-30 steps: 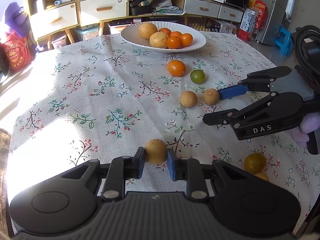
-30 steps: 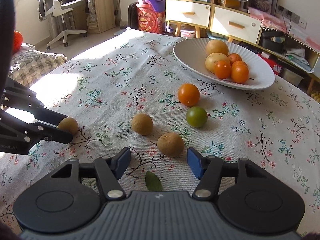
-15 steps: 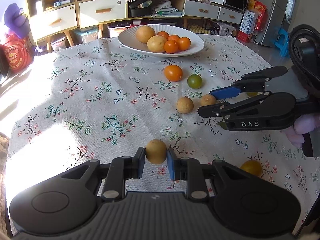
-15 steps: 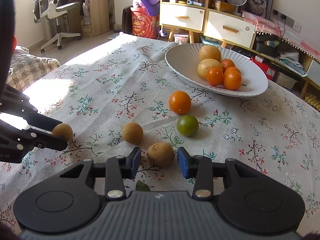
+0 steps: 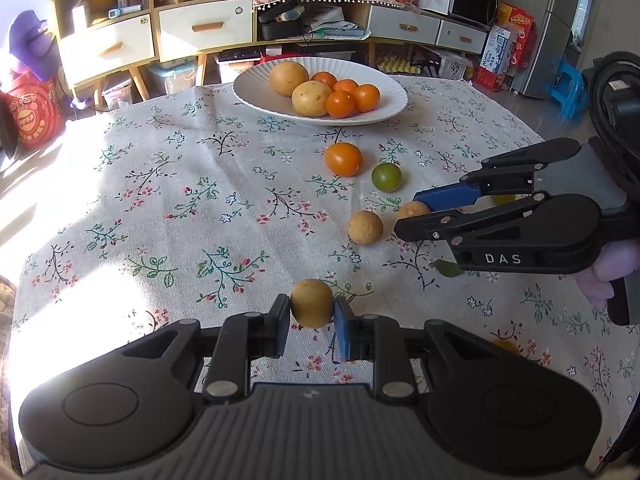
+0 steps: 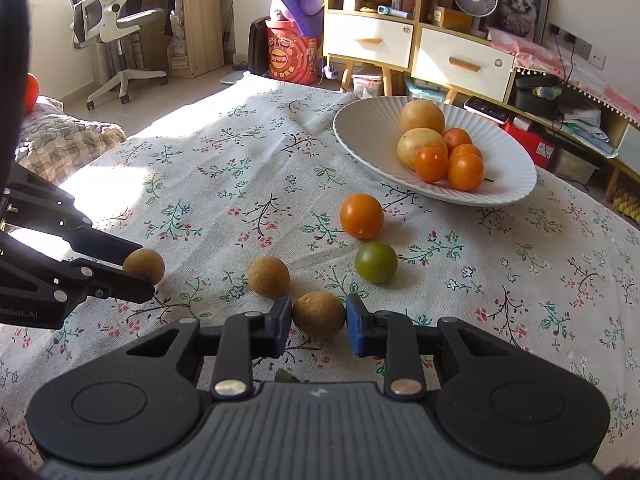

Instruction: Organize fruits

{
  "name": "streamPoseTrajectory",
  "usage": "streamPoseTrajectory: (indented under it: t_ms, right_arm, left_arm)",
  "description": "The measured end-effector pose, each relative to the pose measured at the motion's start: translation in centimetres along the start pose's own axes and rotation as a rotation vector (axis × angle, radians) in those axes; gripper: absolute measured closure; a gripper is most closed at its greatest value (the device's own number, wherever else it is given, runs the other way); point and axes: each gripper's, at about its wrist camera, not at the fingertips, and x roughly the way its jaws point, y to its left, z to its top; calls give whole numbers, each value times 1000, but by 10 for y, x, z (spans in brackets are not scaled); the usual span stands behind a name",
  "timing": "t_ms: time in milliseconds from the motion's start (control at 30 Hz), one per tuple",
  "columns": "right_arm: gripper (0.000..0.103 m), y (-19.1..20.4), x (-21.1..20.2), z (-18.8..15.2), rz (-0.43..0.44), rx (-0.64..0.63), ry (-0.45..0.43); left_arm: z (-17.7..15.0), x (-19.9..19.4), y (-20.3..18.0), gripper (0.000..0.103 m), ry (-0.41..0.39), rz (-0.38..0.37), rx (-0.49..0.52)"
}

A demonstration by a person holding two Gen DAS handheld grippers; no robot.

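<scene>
Two fisheye views cover a table under a white floral tablecloth (image 5: 172, 200), with hard sunlight washing out its left side. From the left wrist camera, the room behind shows a wooden shelf unit with white drawers (image 5: 206, 28), a small fan on top, a microwave (image 5: 472, 0) and a grey refrigerator (image 5: 560, 20) to the right. At the table's far edge a ribbed white plate (image 5: 256, 96) holds two pale yellow fruits and four small orange ones. On the cloth lie an orange tomato (image 5: 343, 159), a green tomato (image 5: 386, 177) just beside it, and a loose brown fruit (image 5: 364, 227). The left gripper (image 5: 311, 326) has its blue pads pressed against both sides of a round tan fruit (image 5: 311, 307). The right gripper (image 5: 416, 216) reaches in from the right, its fingers flanking another brown fruit (image 5: 412, 211).

From the right wrist camera, a white office chair (image 6: 116, 20) stands on the tiled floor, with a red drum (image 6: 294, 56) beside the shelf unit and a framed cat picture on top of it. The same plate (image 6: 360, 132) sits at upper right. Here the right gripper's (image 6: 319, 324) fingers stand narrowly parted around the brown fruit (image 6: 319, 314), which rests on the cloth; whether the pads touch it cannot be told. At left, the left gripper's fingers clamp the tan fruit (image 6: 144, 266).
</scene>
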Motion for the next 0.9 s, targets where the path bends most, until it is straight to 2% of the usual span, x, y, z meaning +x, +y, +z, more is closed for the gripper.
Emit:
streamPoseTrajectory:
  t_ms: [433, 900]
  right_arm:
    - [76, -10, -12, 11, 6, 20, -39]
    - [76, -49, -19, 34, -34, 94, -103]
  left_arm:
    - [27, 6, -4, 89, -57, -5, -24]
    - [70, 17, -11, 89, -121, -9, -61]
